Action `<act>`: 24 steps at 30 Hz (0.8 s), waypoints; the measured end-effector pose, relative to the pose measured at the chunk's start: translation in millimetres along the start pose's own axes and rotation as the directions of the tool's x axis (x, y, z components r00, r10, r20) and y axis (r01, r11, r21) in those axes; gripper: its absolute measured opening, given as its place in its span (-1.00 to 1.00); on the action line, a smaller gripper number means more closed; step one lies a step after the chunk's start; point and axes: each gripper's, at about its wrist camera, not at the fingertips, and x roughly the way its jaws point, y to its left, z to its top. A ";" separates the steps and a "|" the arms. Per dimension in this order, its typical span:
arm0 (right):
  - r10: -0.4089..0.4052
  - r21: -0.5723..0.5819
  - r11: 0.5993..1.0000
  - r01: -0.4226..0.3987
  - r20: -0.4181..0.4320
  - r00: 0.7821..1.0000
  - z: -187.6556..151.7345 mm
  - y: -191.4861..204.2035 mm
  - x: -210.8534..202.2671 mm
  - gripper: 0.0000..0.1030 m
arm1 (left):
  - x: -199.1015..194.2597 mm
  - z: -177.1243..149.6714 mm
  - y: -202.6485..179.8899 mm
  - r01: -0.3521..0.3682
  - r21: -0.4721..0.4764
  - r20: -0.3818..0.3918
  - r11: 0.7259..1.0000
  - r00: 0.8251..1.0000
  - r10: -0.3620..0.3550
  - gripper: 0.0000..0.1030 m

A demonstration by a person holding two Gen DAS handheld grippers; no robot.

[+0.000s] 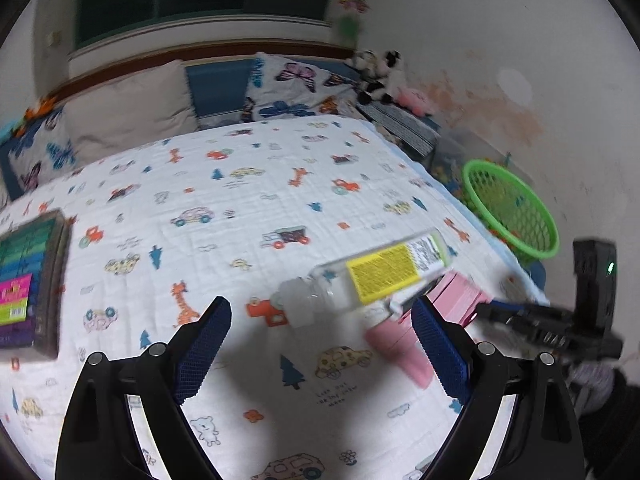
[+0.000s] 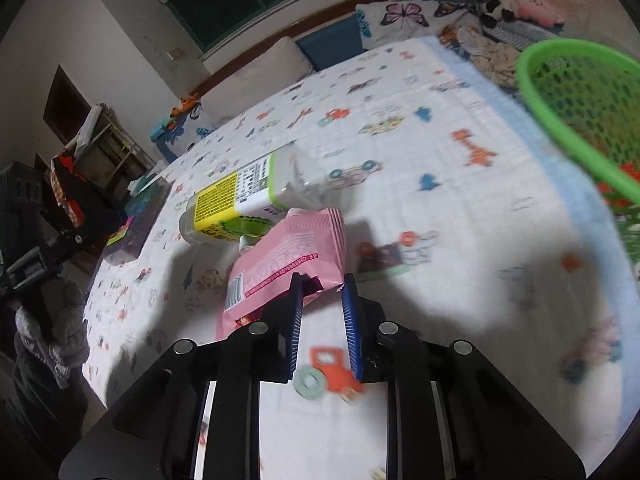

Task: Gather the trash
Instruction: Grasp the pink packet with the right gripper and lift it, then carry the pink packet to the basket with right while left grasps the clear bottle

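A clear plastic bottle with a yellow label (image 1: pixel 372 276) lies on the patterned bed sheet, also in the right wrist view (image 2: pixel 240 200). A pink snack wrapper (image 2: pixel 288 256) lies just in front of it; it shows pink in the left wrist view (image 1: pixel 400 344). My left gripper (image 1: pixel 320 328) is open above the sheet, with the bottle's cap end between and just beyond its fingertips. My right gripper (image 2: pixel 322 292) has its jaws narrowly apart at the wrapper's near corner, which sits between the tips. A green mesh basket (image 2: pixel 580 92) stands at the bed's right side, also in the left wrist view (image 1: pixel 512 208).
A dark box of colourful items (image 1: pixel 28 280) lies on the sheet at the left. Pillows (image 1: pixel 128 108) and plush toys (image 1: pixel 380 76) line the headboard. The right gripper's body (image 1: pixel 560 320) shows at right. Shelves and clutter (image 2: pixel 72 184) stand beyond the bed's left edge.
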 end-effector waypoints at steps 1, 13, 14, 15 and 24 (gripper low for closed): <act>-0.004 0.003 1.000 0.004 0.006 1.000 -0.7 -2.7 -6.3 -0.62 | 1.4 -0.7 -7.1 -0.005 0.035 -0.001 0.999 1.000 0.005 0.72; -0.061 -0.022 0.998 0.064 0.132 0.989 15.8 -22.6 -76.0 -0.75 | 31.2 10.4 -68.8 0.016 0.344 -0.039 0.939 0.999 -0.003 0.72; -0.064 -0.026 0.997 0.068 0.139 0.988 17.3 -23.6 -79.3 -0.75 | 34.3 11.8 -71.7 0.016 0.361 -0.043 0.933 0.999 0.000 0.72; -0.067 -0.029 0.997 0.072 0.146 0.987 18.8 -24.5 -82.6 -0.75 | 39.9 13.1 -74.9 0.017 0.386 -0.053 0.922 0.999 0.004 0.72; -0.121 -0.077 0.987 0.138 0.196 0.973 30.3 -24.9 -100.6 -0.81 | 62.7 15.6 -100.5 0.042 0.564 -0.093 0.825 0.996 0.013 0.71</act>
